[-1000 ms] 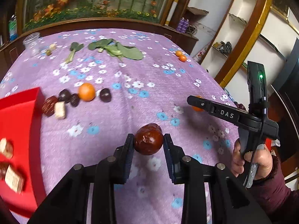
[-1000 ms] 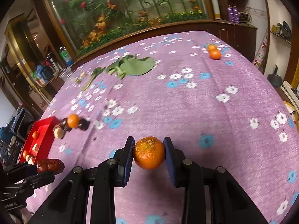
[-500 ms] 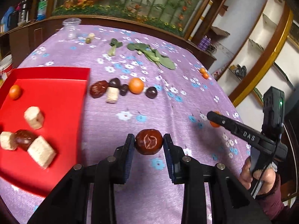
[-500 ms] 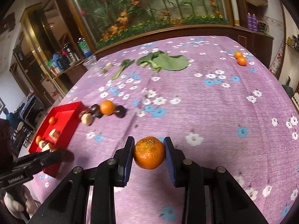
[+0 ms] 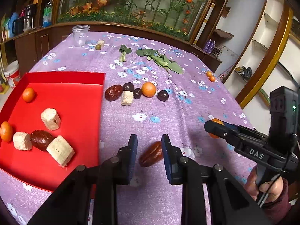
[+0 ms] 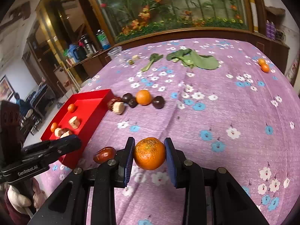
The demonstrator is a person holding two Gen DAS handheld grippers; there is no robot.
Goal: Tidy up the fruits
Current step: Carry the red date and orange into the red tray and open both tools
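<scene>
The left tongs (image 5: 149, 139) stand slightly apart and empty over a date (image 5: 151, 154) lying on the tabletop (image 5: 168, 116) beside the red tray (image 5: 75, 103). The right tongs (image 6: 149, 143) clamp an orange (image 6: 149, 153). Likely next: regrip the date.

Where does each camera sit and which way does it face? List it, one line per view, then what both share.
Left wrist: on the left gripper, looking forward and down over the purple tablecloth at the red tray and a date; its own fingers show, plus the right gripper and the hand holding it.
Right wrist: on the right gripper, facing the same table, orange clamped between its pads; left gripper at the left edge.
Shared: tray, date, leafy greens, clear cup.
</scene>
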